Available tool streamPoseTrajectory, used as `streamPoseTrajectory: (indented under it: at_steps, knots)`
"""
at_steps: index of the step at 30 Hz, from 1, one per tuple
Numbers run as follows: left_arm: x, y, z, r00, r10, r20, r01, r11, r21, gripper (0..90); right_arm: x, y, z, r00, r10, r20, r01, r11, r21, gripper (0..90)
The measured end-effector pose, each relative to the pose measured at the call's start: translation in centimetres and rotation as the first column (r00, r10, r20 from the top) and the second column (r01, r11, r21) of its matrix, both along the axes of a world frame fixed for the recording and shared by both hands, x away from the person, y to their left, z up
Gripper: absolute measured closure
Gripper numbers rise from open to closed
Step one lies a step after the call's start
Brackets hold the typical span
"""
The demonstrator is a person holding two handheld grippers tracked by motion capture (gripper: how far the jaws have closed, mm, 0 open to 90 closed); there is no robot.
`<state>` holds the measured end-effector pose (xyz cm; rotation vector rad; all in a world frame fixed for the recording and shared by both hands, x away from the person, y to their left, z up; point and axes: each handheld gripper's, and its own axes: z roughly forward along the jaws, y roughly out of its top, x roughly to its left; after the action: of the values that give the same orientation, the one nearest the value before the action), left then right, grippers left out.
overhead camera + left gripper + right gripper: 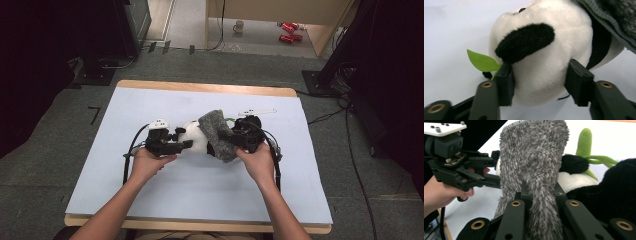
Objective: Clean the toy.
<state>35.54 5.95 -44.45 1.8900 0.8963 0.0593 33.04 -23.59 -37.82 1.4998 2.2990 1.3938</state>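
A black-and-white panda plush [194,136] lies in the middle of the pale blue table mat [200,185]. My left gripper [186,144] is shut on the panda's white head [541,60], one jaw on each side; a green felt leaf [482,62] sticks out beside the left jaw. A fuzzy grey cloth [220,135] drapes over the panda's body. My right gripper [231,136] is shut on that grey cloth [536,170], which bunches up between the jaws. Behind the cloth show the panda's black limb [574,164] and a green stalk [584,142].
The mat lies on a wooden table [200,87] with free room all round the plush. On the floor beyond stand a mug [239,26], red objects [289,31] and dark equipment stands [100,70]. Cables [350,150] trail along the right side.
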Motion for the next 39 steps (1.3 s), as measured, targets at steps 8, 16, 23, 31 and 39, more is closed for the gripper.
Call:
streamPoseTrajectory:
  at_steps: [8, 16, 23, 31, 39]
  knots:
    - [-0.2, 0.6, -0.1, 0.9922, -0.061, 0.108, 0.057, 0.9973, 0.046, 32.0, 0.4, -0.5, 0.1, 0.9999, -0.011, 0.005, 0.010, 1.000, 0.006, 78.0]
    - [0.2, 0.8, -1.1, 0.9910, -0.053, 0.123, 0.049, 0.9983, 0.031, 31.9, 1.3, -1.0, 0.0, 0.9997, -0.021, 0.015, 0.020, 0.999, 0.025, 77.8]
    - [0.6, 0.6, -1.8, 0.9909, -0.057, 0.122, 0.052, 0.9977, 0.043, 30.1, 1.6, -1.0, 0.0, 0.9996, -0.022, 0.018, 0.022, 0.999, 0.030, 77.6]
    - [1.1, -0.2, -3.0, 0.9876, -0.065, 0.142, 0.060, 0.9972, 0.045, 30.6, 1.7, -1.1, 0.0, 0.9992, -0.035, 0.018, 0.034, 0.999, 0.032, 77.3]
    - [0.4, -0.9, -2.4, 0.9897, -0.003, 0.143, -0.005, 0.9984, 0.056, 54.3, 1.6, -1.1, 0.1, 0.9982, -0.048, 0.036, 0.047, 0.998, 0.033, 76.9]
